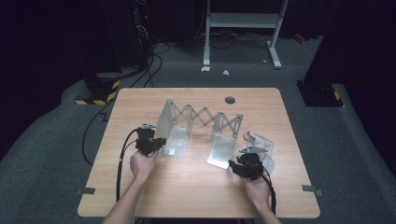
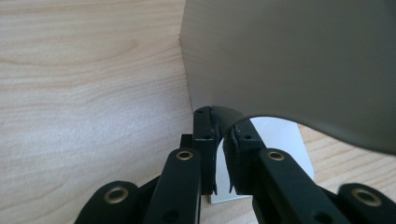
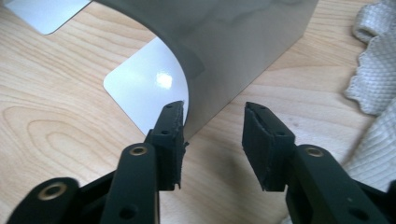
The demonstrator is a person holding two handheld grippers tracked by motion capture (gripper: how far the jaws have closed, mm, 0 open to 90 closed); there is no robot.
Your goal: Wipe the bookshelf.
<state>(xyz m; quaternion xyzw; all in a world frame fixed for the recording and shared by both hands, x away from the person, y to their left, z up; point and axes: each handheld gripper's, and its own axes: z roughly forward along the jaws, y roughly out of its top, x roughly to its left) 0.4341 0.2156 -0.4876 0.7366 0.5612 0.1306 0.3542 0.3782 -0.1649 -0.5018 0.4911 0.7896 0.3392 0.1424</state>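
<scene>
High view: wooden table (image 1: 196,186), seen from above, with an expandable metal bookend rack (image 1: 201,116) standing at its middle; two upright end plates joined by a scissor lattice, each plate bent into a flat foot lying on the wood. Left gripper (image 1: 156,143) placed at the left end plate, right gripper (image 1: 233,164) at the near corner of the right foot; jaw detail too small to read from this height. White cloth (image 1: 259,142) lying just beside the right plate, partly covered by the right gripper's grey plate. Round hole (image 1: 229,100) in the tabletop behind the rack. Floor and stands beyond the table largely lost in darkness.

Left gripper view: left gripper (image 2: 223,140) clamped on the curved lower edge of the rack's end plate (image 2: 289,60), pads pressed on the thin metal; plate cut off at top and right, foot mostly hidden behind the jaws.

Right gripper view: right gripper (image 3: 212,126) with jaws parted, set astride the bent edge of the other end plate (image 3: 233,46); left pad near or against the curve, contact hard to judge, right pad clear of the metal. Cloth (image 3: 373,70) cropped at the right border.
</scene>
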